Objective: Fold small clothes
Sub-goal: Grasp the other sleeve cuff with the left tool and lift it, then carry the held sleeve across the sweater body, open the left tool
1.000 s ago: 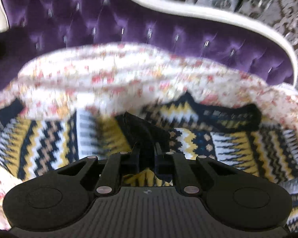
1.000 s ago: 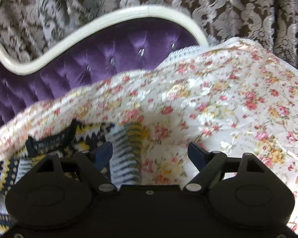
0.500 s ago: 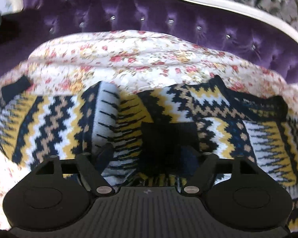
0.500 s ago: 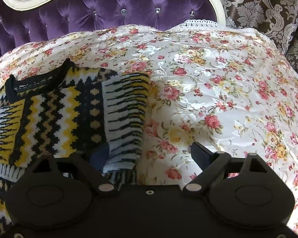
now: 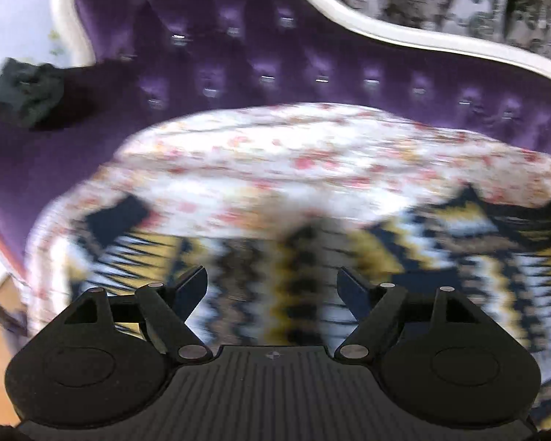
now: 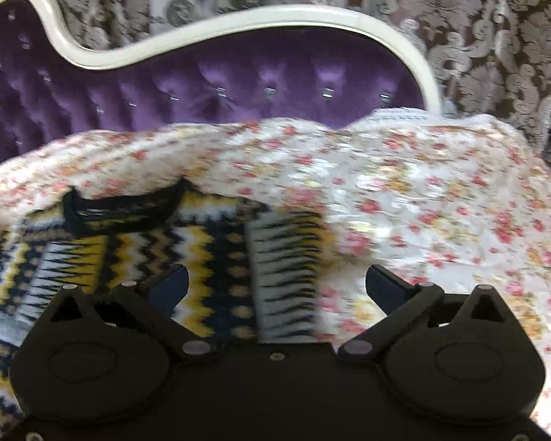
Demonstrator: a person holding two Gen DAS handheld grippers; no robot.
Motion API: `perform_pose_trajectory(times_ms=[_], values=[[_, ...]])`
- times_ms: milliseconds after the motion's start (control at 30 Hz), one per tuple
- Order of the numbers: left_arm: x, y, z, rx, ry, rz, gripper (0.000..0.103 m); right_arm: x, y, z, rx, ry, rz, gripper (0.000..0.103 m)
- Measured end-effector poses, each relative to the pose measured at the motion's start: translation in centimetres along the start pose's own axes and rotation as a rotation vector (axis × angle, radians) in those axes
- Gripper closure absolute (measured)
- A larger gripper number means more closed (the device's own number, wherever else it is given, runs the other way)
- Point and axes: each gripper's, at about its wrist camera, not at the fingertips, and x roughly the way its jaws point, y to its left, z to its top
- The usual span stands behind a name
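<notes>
A purple tufted sofa back (image 5: 312,58) with a white rim fills the top of both views. Below it a floral quilt (image 6: 422,198) spreads across the middle. The zigzag-knit sweater (image 6: 209,257) lies flat on the quilt, centre-left in the right view and lower centre in the left (image 5: 275,286). Left gripper (image 5: 272,283) and right gripper (image 6: 275,286) both stand wide apart, empty, above the knit.

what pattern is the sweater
Zigzag bands in navy, yellow, white and tan on the sweater; clearest in the right wrist view.
</notes>
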Motion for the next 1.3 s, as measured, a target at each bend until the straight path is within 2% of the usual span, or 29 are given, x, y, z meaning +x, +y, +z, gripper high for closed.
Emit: perform_pose_trajectory(times_ms=[100, 200, 267, 467, 767, 900, 933, 967, 1000, 1033, 1067, 1167, 1300], values=[[0.5, 3.2, 0.2, -0.006, 0.002, 0.065, 0.026, -0.1, 1.2, -0.3, 0.021, -0.010, 0.099, 0.000], [1.3, 6.1, 0.3, -0.010, 0.005, 0.127, 0.026, 0.5, 2.4, -0.9, 0.097, 0.029, 0.238, 0.000], [1.9, 7.7, 0.2, -0.017, 0.000, 0.157, 0.026, 0.9, 3.4, -1.3, 0.114, 0.058, 0.281, 0.000], [4.2, 9.8, -0.1, 0.044, 0.009, 0.226, 0.026, 0.8, 6.8, -2.6, 0.006, 0.041, 0.299, 0.000], [7.7, 10.1, 0.3, 0.092, -0.002, 0.263, 0.026, 0.9, 7.2, -3.5, 0.006, 0.043, 0.316, 0.000], [8.6, 10.7, 1.0, 0.036, -0.003, 0.252, 0.027, 1.2, 7.2, -3.7, 0.010, 0.057, 0.315, 0.000], [8.7, 11.1, 1.2, 0.009, 0.001, 0.233, 0.038, 1.3, 7.3, -3.8, 0.008, 0.060, 0.315, 0.000], [8.8, 11.5, 1.3, -0.019, 0.006, 0.204, 0.062, 1.4, 7.3, -3.8, 0.007, 0.062, 0.317, 0.000], [8.8, 11.9, 1.4, -0.051, 0.010, 0.168, 0.073, 1.4, 7.3, -3.9, 0.006, 0.063, 0.319, 0.000], [8.7, 12.1, 1.6, -0.078, 0.011, 0.163, 0.089, 1.4, 7.3, -3.9, 0.006, 0.062, 0.322, 0.000], [8.5, 12.3, 1.8, -0.089, 0.013, 0.179, 0.094, 1.4, 7.3, -3.9, 0.006, 0.061, 0.324, 0.000], [7.2, 12.8, 2.2, -0.118, -0.023, 0.171, 0.094, 1.2, 7.1, -3.8, 0.016, 0.059, 0.330, 0.000], [3.5, 13.5, 3.3, -0.167, -0.093, 0.153, 0.094, 0.9, 6.7, -3.5, 0.036, 0.050, 0.334, 0.000]])
